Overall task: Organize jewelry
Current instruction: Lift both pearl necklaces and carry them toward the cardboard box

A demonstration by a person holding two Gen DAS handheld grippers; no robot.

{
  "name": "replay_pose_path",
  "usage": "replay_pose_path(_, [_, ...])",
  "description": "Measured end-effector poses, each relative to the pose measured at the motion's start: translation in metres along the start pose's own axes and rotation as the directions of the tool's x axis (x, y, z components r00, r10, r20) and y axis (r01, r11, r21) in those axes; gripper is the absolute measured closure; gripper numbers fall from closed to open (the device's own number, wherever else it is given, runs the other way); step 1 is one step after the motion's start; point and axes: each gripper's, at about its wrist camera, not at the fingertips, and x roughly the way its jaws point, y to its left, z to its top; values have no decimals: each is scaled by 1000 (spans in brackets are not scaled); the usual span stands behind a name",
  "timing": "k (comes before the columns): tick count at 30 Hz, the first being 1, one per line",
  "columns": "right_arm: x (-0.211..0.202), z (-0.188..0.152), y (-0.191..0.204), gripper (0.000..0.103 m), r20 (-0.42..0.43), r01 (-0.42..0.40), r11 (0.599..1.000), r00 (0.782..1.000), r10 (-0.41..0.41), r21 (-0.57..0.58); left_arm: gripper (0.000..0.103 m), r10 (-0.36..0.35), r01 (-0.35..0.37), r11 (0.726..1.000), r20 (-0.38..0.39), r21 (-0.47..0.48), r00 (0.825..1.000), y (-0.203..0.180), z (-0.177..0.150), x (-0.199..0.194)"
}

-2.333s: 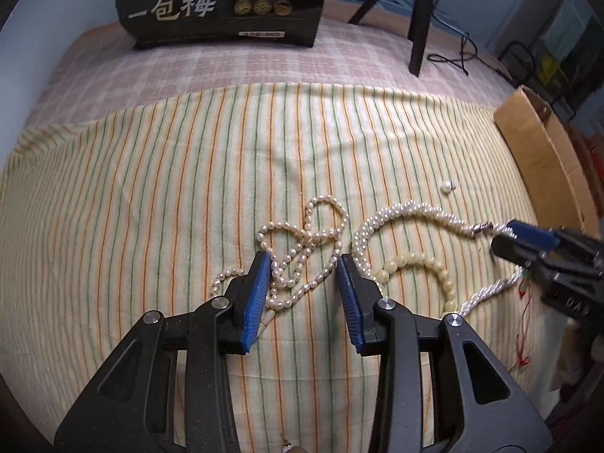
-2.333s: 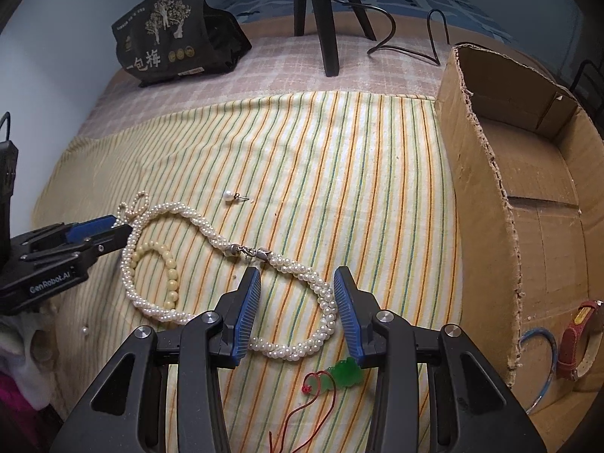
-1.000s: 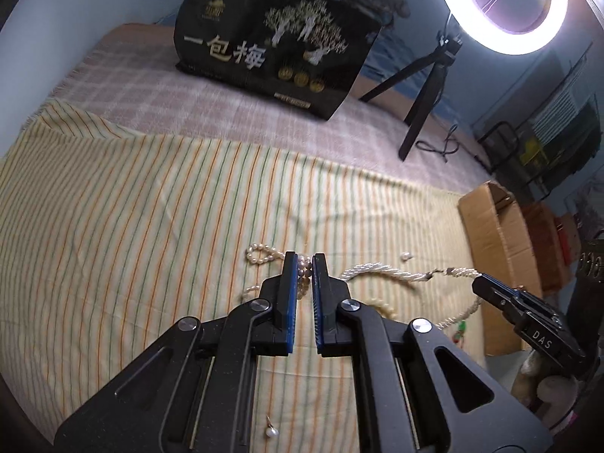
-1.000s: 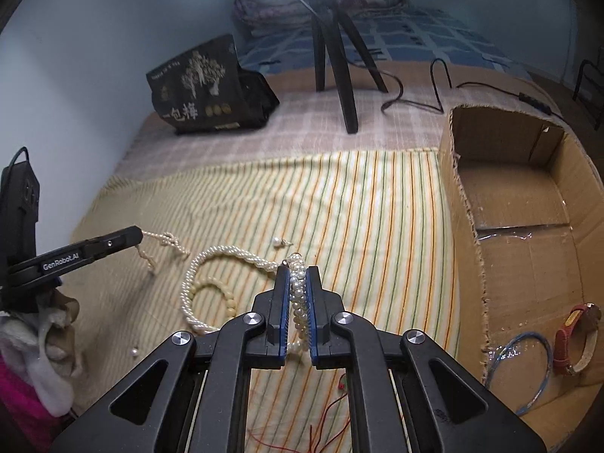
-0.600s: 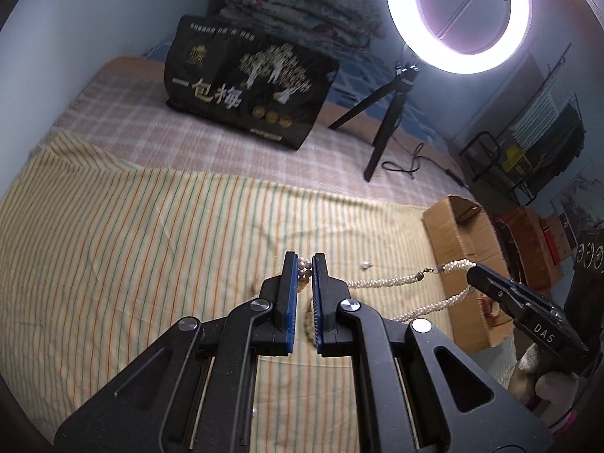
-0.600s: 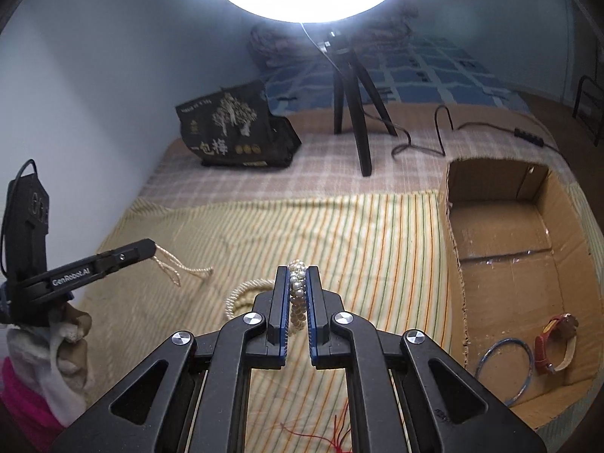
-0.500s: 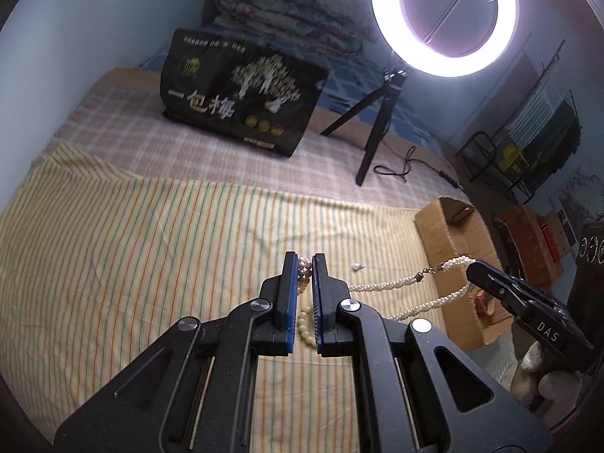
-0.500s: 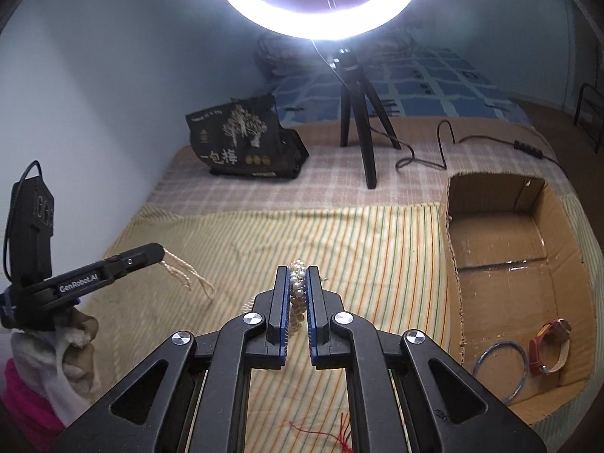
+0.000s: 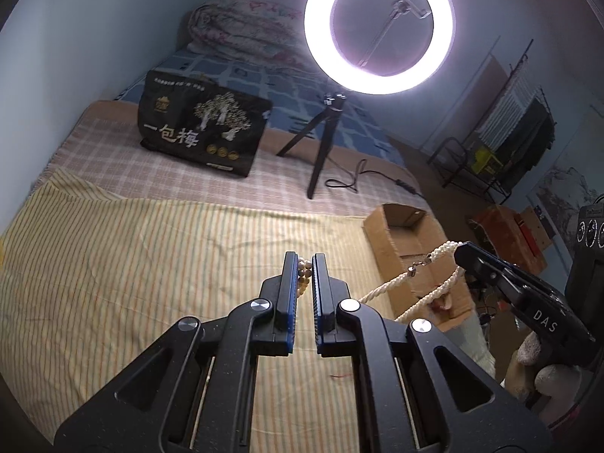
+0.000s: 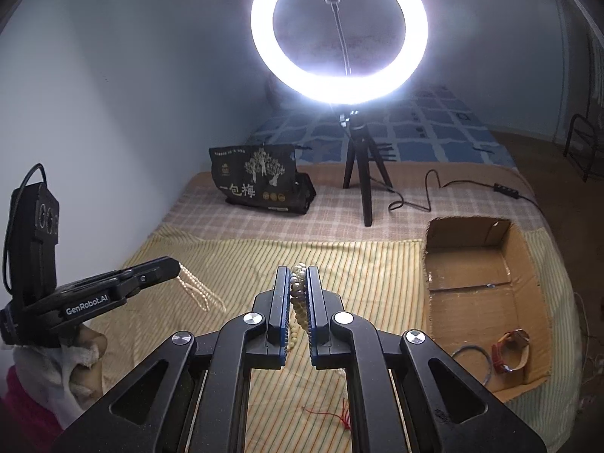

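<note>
Up in the air, the left gripper (image 9: 304,260) pinches a thin string of small pearls (image 10: 196,290), and the right gripper (image 10: 298,273) is clamped on a thick twisted pearl rope (image 9: 411,275). Both strands hang well above the striped cloth (image 9: 151,264). The cardboard box (image 10: 487,275) sits at the cloth's right edge, with a blue ring (image 10: 472,358) and a red strap (image 10: 509,351) inside.
</note>
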Motion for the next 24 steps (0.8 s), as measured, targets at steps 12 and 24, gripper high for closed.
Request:
replay_pose_path(12, [-60,3,-12,97,73,62,998,995,-63,18,98,-74,74,995,10,70,997,-59,-7,-18])
replay_pose_path(24, [-105,8,-58,97,132,146,985,979,-157,87,98,-158,159,980,-16,121,987,-124,-11,-9])
